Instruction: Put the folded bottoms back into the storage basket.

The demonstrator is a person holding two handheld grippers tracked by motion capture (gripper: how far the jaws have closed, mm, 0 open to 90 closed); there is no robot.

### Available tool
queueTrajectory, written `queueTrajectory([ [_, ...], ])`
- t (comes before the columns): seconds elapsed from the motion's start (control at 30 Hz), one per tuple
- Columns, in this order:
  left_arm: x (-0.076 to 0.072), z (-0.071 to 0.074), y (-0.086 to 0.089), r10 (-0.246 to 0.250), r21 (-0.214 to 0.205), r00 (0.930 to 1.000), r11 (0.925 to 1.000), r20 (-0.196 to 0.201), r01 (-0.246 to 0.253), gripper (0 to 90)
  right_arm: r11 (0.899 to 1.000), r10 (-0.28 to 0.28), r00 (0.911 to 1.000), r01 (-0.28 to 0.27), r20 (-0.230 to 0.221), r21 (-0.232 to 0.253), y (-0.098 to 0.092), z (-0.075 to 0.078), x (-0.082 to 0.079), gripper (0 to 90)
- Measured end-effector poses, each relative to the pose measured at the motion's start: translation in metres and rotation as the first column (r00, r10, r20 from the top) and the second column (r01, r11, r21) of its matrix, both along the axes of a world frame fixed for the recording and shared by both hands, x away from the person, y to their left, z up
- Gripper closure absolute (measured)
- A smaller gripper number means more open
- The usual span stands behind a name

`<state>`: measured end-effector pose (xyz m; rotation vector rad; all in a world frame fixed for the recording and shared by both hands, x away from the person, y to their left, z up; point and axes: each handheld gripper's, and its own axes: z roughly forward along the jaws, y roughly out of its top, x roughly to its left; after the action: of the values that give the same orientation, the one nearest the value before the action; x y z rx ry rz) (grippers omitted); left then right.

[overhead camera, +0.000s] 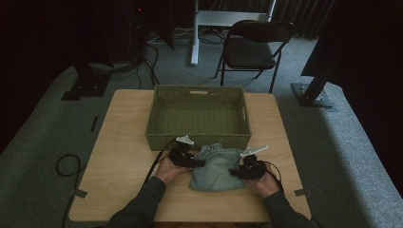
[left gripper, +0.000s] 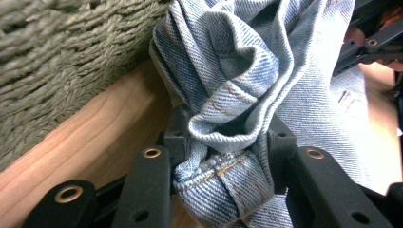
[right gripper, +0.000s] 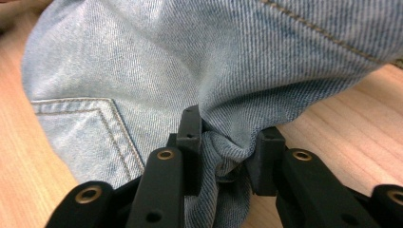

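Left gripper point(overhead camera: 197, 162) clamped on a bunched fold of the jeans point(overhead camera: 216, 168) at their left edge; in the left gripper view its jaws pinch a thick seamed roll of denim point(left gripper: 223, 175), pads pressed into the cloth. Right gripper point(overhead camera: 234, 172) likewise closed on the jeans' right edge; its own view shows a gathered tuck of fabric point(right gripper: 223, 152) squeezed between the jaws, a back pocket point(right gripper: 81, 128) lying flat just beside. Jeans sit folded into a compact bundle on the table point(overhead camera: 119, 156), at its near middle, their far edge touching or almost touching the front wall of the basket point(overhead camera: 157, 137). Basket is woven, green, open-topped, nothing seen inside it. Both of the person's hands low at the table, one on each side of the bundle. Judgement: folding looks finished and both grips look secured, so the pick-up stage is about done; no clear sign the bundle has left the wood. Left to do, as far as can be read: raise the bundle level, carry it over the near wall, set it down in the basket, let go. Risk: bundle unfolding if the two sides rise unevenly.
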<state>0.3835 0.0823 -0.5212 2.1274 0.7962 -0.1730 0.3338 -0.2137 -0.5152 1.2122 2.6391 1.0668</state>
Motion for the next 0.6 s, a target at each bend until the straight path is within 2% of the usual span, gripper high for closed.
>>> queueTrajectory([
  [0.1,-0.003,0.005,0.002,-0.003,-0.004,0.9998,1.0,0.017,0.003,65.4,1.0,0.007,0.9999,-0.007,0.01,0.004,0.0,0.002,-0.001,73.0],
  [0.13,-0.006,0.011,0.003,-0.011,0.002,0.9991,0.9999,0.041,0.011,65.4,1.0,0.009,0.9999,-0.009,0.014,0.006,0.0,0.004,-0.002,73.2],
  [0.23,-0.011,0.018,0.005,-0.015,0.005,0.9976,0.9999,0.067,0.014,65.4,1.0,0.027,0.9989,-0.027,0.04,0.003,0.0,0.011,-0.006,73.5],
  [0.5,-0.02,0.037,0.01,-0.004,-0.02,0.9946,0.9998,0.104,0.006,65.3,0.999,0.03,0.9961,-0.033,0.083,0.033,-0.001,0.03,-0.012,73.4],
  [0.53,-0.022,0.047,0.011,-0.003,-0.017,0.9923,0.9998,0.124,0.005,65.3,0.999,0.029,0.9956,-0.033,0.089,0.036,-0.002,0.033,-0.012,73.4],
  [0.6,-0.023,0.056,0.012,-0.002,-0.008,0.9901,1.0,0.14,0.003,65.2,0.998,0.032,0.9926,-0.038,0.117,0.044,-0.001,0.044,-0.013,73.4],
])
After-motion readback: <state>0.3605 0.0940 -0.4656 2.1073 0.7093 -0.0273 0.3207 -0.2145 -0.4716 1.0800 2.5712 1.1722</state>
